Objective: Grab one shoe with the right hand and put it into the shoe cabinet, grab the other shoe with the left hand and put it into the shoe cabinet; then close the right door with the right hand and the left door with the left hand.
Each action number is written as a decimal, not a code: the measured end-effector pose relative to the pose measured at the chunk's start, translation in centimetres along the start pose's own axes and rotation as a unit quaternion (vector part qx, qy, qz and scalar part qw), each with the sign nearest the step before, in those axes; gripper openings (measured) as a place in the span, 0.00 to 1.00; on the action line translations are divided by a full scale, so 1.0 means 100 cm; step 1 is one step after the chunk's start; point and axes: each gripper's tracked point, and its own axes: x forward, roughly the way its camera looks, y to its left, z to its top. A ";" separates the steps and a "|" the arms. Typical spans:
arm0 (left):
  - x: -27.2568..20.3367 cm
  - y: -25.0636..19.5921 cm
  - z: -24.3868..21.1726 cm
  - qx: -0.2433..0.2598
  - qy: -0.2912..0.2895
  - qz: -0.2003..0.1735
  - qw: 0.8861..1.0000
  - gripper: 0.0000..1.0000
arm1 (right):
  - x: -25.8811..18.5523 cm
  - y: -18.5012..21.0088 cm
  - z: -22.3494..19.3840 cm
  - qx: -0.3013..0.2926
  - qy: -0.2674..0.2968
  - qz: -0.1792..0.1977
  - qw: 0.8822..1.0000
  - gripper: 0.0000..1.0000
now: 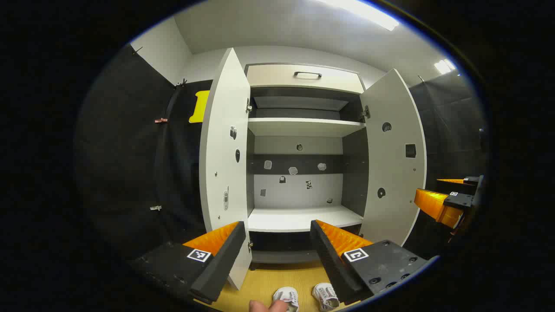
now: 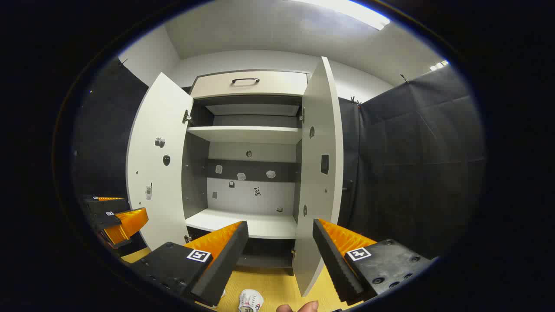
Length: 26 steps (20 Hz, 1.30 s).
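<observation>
We find the cabinet (image 1: 303, 173) with both doors open and its shelves bare. 2 shoes (image 1: 305, 298) sit on the floor at its front edge. The left gripper (image 1: 277, 255) and right gripper (image 2: 279, 260) gape wide, holding nothing. We judge step 1 pending: the right gripper must descend onto 1 shoe.

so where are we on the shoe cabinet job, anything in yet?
Nothing done yet. Both white shoes sit on the wood floor in front of the cabinet, whose shelves hold no shoes. The left door and right door stand open. The left tool and right tool are open, holding nothing. Left: both grabs, both placements, both door closings.
</observation>
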 end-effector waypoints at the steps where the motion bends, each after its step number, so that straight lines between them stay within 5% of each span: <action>1: -0.001 0.000 0.000 0.001 0.000 0.000 1.000 0.95 | -0.001 0.001 0.000 0.001 0.000 0.001 1.000 0.98; 17: -0.002 0.001 0.004 0.007 -0.007 -0.001 1.000 0.95 | -0.002 0.010 -0.004 0.004 0.012 0.010 1.000 0.98; 26: -0.007 0.017 -0.007 0.014 -0.005 0.012 1.000 0.95 | -0.015 0.053 -0.100 0.021 0.132 0.059 0.989 0.98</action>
